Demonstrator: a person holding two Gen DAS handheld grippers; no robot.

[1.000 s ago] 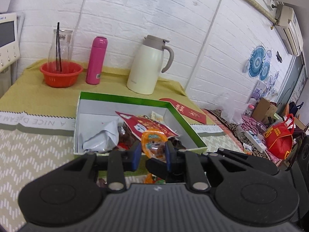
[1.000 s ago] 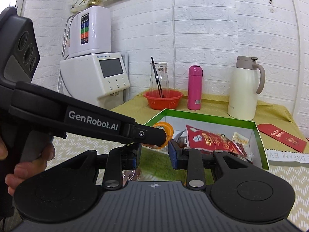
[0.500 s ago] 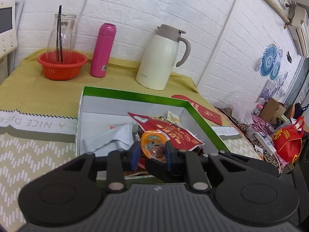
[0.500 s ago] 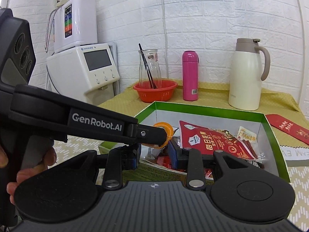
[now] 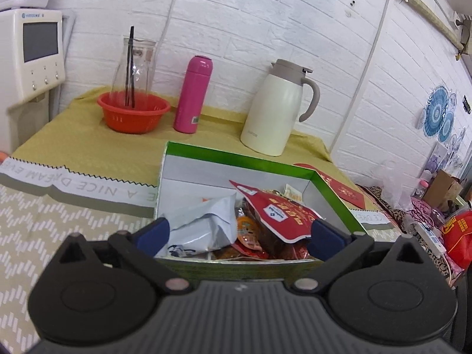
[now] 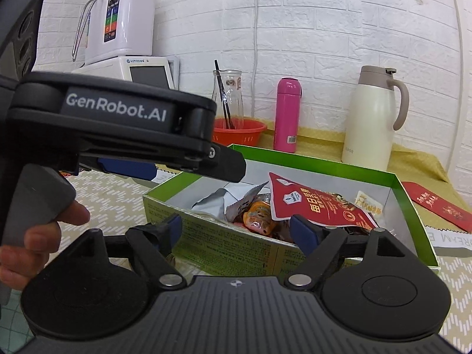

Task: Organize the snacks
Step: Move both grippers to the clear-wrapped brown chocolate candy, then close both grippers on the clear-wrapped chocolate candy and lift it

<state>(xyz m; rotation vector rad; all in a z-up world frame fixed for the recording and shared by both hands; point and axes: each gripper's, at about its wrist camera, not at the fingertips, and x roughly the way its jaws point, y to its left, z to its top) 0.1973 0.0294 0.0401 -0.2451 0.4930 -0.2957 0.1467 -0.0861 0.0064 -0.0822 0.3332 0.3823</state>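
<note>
A green-rimmed cardboard box (image 5: 206, 150) (image 6: 324, 163) holds several snacks: a red pouch (image 5: 277, 215) (image 6: 318, 203), a grey-white packet (image 5: 203, 227) (image 6: 212, 203) and a small orange jelly cup (image 5: 247, 231) (image 6: 258, 216). My left gripper (image 5: 239, 236) is open and empty, just above the box's near wall. From the right wrist view it shows at the left (image 6: 203, 166), over the box's near left corner. My right gripper (image 6: 236, 230) is open and empty at the box's near wall.
A white thermos jug (image 5: 277, 112), a pink bottle (image 5: 191, 94) and a glass jar in an orange bowl (image 5: 134, 112) stand behind the box. A red envelope (image 6: 439, 206) lies right of it. A water dispenser (image 6: 124, 41) stands at the left.
My left gripper opened and let go of the orange jelly cup, which now lies in the box. My right gripper opened wider.
</note>
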